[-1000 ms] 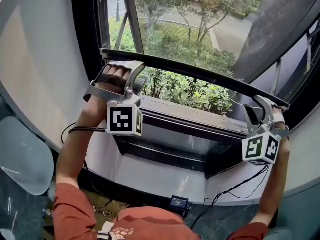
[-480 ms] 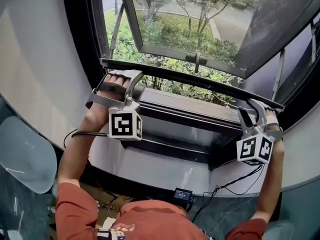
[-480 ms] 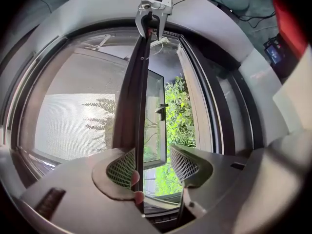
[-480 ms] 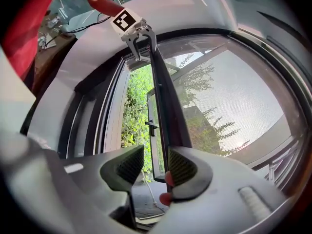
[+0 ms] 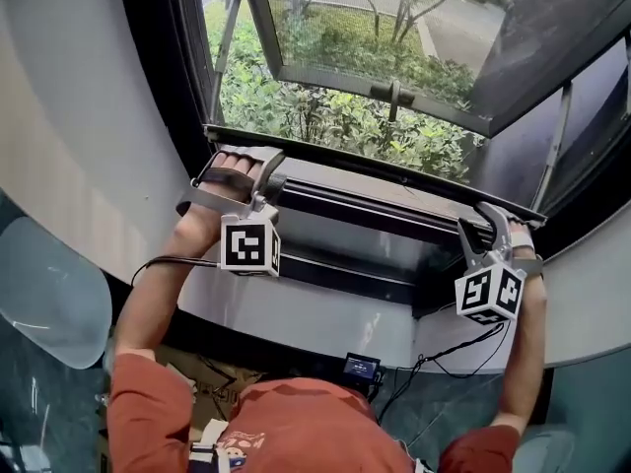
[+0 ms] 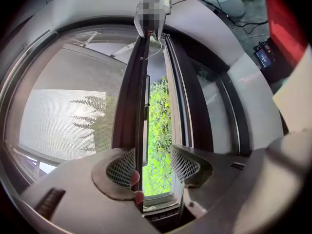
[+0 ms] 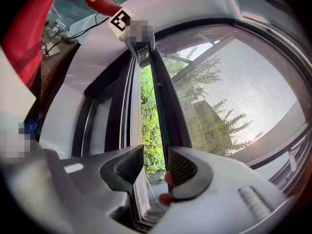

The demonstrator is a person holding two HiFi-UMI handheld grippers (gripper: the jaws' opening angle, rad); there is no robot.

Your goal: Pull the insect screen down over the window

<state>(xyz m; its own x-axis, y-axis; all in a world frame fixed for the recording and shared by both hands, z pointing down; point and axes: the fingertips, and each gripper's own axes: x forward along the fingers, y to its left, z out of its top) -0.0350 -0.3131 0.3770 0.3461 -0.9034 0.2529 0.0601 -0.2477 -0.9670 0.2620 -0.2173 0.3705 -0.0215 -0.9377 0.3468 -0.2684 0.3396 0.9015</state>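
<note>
Lower now, screen bar (image 5: 375,173), seemingly nearer sill (image 5: 365,221)

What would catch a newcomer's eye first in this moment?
The dark screen bar slants across the middle of the head view, with the left gripper and right gripper at its ends, jaws apart astride it. Above it, sunlit green shrubs show through the mesh.

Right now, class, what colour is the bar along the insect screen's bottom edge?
The bar is black, shown best in the head view.
</note>
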